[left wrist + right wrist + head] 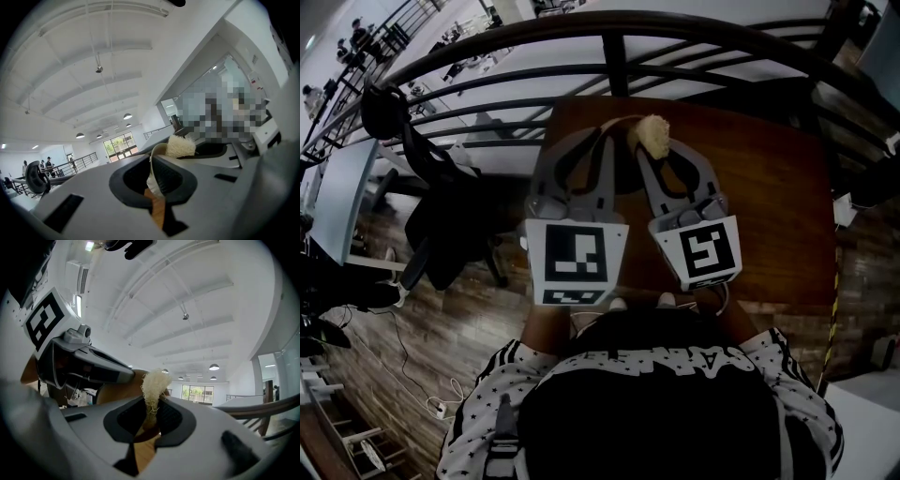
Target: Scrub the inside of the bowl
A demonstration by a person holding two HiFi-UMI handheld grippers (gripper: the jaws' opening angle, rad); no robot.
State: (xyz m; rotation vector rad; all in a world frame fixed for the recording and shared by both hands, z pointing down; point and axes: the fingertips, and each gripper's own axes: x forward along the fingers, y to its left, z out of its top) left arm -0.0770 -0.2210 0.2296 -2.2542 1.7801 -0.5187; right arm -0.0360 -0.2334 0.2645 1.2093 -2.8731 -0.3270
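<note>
Your left gripper clamps the thin, white-rimmed bowl. Your right gripper pinches a pale, stringy scrubber. The head view alone shows both above the brown counter.

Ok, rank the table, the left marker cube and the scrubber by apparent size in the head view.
1. table
2. left marker cube
3. scrubber, smallest, though it sits farther from the camera than the cube.

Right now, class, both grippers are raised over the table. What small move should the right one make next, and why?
Probably ease the right gripper toward the left so the scrubber presses against the bowl's inside. The left gripper is shut on the bowl's rim, and the scrubber sits right beside it; contact can't be confirmed.
</note>
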